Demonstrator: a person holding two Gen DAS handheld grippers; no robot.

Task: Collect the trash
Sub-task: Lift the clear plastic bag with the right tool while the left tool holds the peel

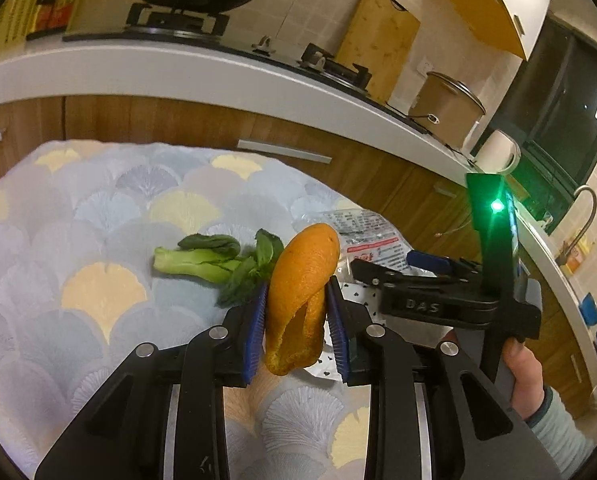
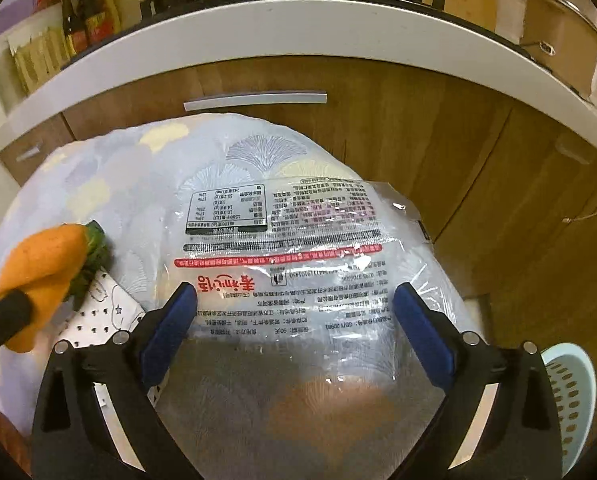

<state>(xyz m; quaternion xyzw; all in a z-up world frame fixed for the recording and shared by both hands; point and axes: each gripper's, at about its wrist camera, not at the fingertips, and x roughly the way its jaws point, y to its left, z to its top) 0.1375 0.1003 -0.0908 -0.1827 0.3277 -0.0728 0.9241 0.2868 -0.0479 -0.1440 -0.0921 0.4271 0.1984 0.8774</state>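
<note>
Left wrist view: the left gripper (image 1: pixel 297 322) is seen pinching a curled orange strip of citrus peel (image 1: pixel 302 300) between its blue pads, the peel held above the counter (image 1: pixel 78 208), which is covered with a fan-patterned cloth in blue and yellow. A green bok choy stalk with leaves (image 1: pixel 214 260) is seen lying on the cloth just beyond the peel. A white paper scrap printed with small black marks (image 1: pixel 322 364) lies under the gripper. The clear printed plastic food wrapper (image 1: pixel 362 236) is seen farther right, partly hidden by the right gripper (image 1: pixel 394 270), which is held in a person's hand (image 1: pixel 524 372).

Right wrist view: the right gripper (image 2: pixel 294 320) is seen spread wide above the wrapper (image 2: pixel 290 232), which lies flat on the cloth; no contact is visible. The peel (image 2: pixel 38 268) is seen at left. A pale blue perforated basket (image 2: pixel 570 396) is visible at lower right.

Handling, judged: the wrapper is expected to be very light, limp and slippery; lying flat, it is best pinched at a raised crinkle or near edge. The peel is judged light, soft and easily held mid-strip.
</note>
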